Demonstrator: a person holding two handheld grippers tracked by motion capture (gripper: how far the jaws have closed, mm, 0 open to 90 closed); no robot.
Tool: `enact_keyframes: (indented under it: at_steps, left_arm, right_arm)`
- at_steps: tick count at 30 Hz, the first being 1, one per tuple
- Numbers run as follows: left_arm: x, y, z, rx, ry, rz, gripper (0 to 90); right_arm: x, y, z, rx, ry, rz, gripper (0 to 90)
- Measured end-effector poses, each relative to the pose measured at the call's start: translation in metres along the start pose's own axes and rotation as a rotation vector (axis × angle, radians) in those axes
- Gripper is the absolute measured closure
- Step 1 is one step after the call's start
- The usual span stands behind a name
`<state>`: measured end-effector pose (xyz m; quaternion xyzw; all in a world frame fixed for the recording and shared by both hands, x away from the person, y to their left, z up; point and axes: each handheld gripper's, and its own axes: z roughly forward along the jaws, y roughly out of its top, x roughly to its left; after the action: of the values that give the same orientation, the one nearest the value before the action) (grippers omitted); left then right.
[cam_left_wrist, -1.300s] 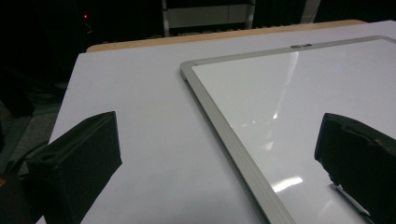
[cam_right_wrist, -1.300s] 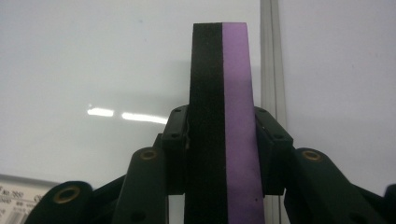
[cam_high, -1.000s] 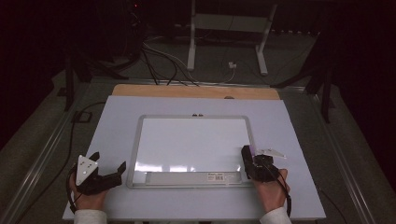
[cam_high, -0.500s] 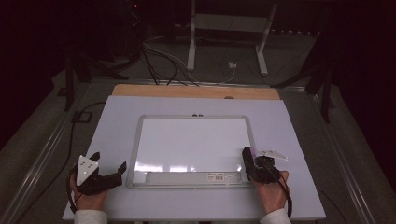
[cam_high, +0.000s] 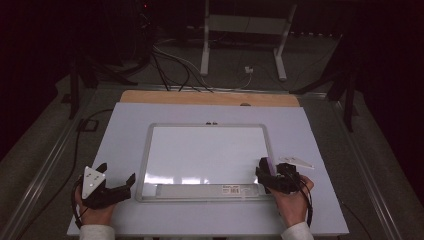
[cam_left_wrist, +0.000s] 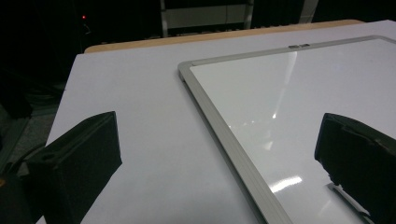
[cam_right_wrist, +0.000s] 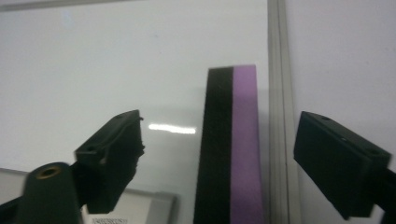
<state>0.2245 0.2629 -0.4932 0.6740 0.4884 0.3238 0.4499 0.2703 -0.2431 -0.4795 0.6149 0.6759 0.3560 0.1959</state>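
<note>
A dark room surrounds the pale table (cam_high: 125, 130), where a whiteboard (cam_high: 207, 150) fills the frame's middle. At its lower right edge stands the eraser (cam_right_wrist: 232, 144) (black and purple), between the right gripper's (cam_right_wrist: 217, 161) jaws, which have just been opening, untouched. Lower left, the left gripper (cam_high: 120, 187) gapes empty.

High view: fixed above near table edge, faces forward and down, far; whole whiteboard (cam_high: 207, 155) at frame centre, dark floor across top.
Left gripper view: low, close over table, faces along whiteboard's (cam_left_wrist: 299, 107) left frame edge, running upper centre to lower right.
Right gripper view: very close, looks down on whiteboard's (cam_right_wrist: 116, 65) right edge, eraser (cam_right_wrist: 233, 144) at lower centre.
Shared by all three: whiteboard.
</note>
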Motion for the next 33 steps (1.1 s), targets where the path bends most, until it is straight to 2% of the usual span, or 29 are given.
enact_keyframes:
  at_steps: [7, 11, 17, 19, 21, 24, 28, 33]
  left_arm:
    - [0.0, 0.0, 0.0, 0.001, 0.0, 0.0, 1.2]
    - [0.0, 0.0, 0.0, 0.001, 0.0, -0.001, 1.1]
    - [0.0, 0.0, 0.0, 0.001, -0.003, -0.002, 1.1]
    - [0.0, 0.0, 0.001, 0.001, -0.005, -0.002, 1.1]
    - [0.0, 0.0, 0.001, -0.001, -0.008, -0.006, 1.1]
    - [0.0, 0.0, 0.0, -0.002, -0.009, -0.01, 1.1]
    - [0.0, 0.0, 0.0, -0.005, -0.007, -0.013, 1.0]
    - [0.001, 0.001, -0.001, -0.015, 0.0, -0.014, 1.0]
  right_arm:
    - [0.006, 0.004, -0.002, -0.035, 0.011, -0.073, 3.8]
    - [0.005, 0.006, -0.004, -0.073, 0.021, -0.111, 1.9]
    - [-0.001, 0.01, -0.012, -0.147, 0.07, -0.163, 1.0]
    - [-0.004, 0.011, -0.014, -0.157, 0.102, -0.178, 1.0]
    - [-0.007, 0.011, -0.017, -0.178, 0.103, -0.194, 1.0]
    - [-0.012, 0.011, -0.021, -0.2, 0.113, -0.205, 1.0]
    - [-0.021, 0.011, -0.024, -0.201, 0.106, -0.2, 1.0]
    - [-0.031, 0.006, -0.029, -0.243, 0.107, -0.218, 0.9]
